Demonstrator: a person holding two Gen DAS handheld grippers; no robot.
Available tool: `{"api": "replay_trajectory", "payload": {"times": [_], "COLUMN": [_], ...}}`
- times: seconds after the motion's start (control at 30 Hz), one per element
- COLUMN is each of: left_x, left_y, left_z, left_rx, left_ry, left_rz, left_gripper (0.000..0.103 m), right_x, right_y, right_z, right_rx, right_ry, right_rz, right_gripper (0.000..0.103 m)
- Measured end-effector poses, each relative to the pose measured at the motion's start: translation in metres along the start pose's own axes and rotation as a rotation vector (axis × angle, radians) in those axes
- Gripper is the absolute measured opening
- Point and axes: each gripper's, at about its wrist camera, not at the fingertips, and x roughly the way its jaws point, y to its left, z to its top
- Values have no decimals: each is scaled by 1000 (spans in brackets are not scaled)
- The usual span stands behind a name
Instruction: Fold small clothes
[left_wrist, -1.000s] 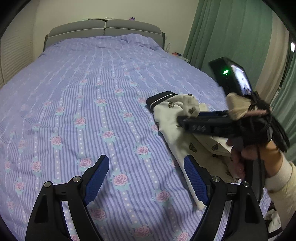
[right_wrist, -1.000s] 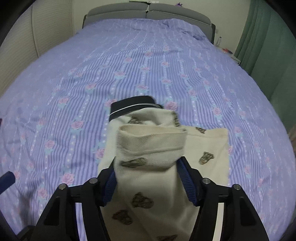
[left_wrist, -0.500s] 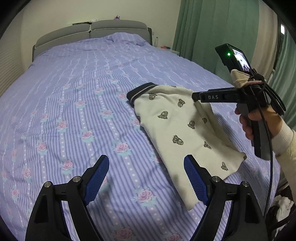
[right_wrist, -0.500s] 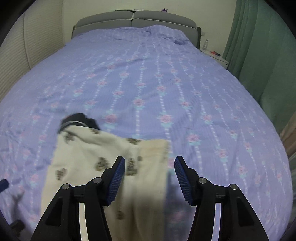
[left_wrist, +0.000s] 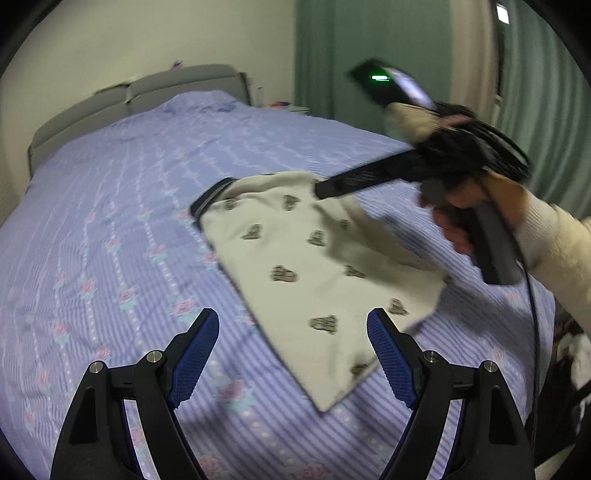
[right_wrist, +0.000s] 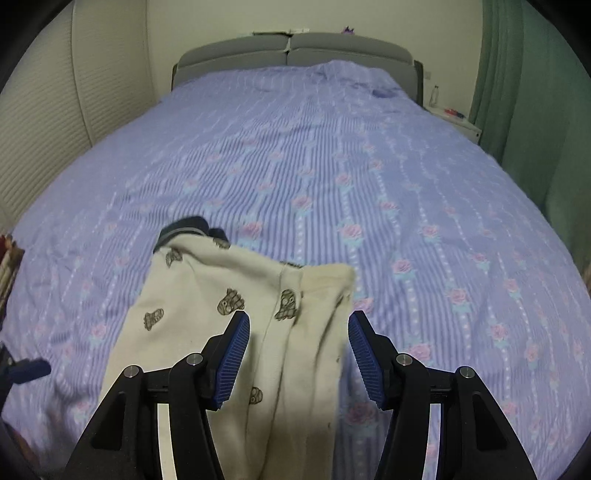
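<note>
Our left tongs (left_wrist: 293, 350) gape wide and empty, our right tongs (right_wrist: 299, 354) stand part open, gripping nothing, over the cream bear-print cotton garment (left_wrist: 314, 273) lying flat on the lilac rose-striped bed (left_wrist: 110, 221). We judge it light, limp and prone to bunching, so we would pinch a hem corner and its dark ribbed collar (left_wrist: 210, 197).

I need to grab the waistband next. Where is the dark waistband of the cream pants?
The dark waistband is at the pants' end nearest the headboard, flat on the purple bedspread, up-left of centre in the left wrist view.
</note>
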Motion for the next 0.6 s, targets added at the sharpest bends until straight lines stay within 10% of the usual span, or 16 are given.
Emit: {"api": "replay_trajectory", "payload": {"times": [0.27,0.47,0.6], "left_x": [18,19,20], "left_y": [-10,-11,-12], "left_z": [-9,-10,-17], "left_rx": [13,10,15], "left_ry": [44,43,53], "left_rz": [-34,-64,-65], "left_gripper": [83,83,83], "right_x": [21,30,19], "right_y": [-19,-16,-12], "right_z": [-1,5,7], "right_rx": [146,121,64], "right_ry": [21,19,-36], "right_rz": [112,126,29], "right_gripper": [55,7,6]}}
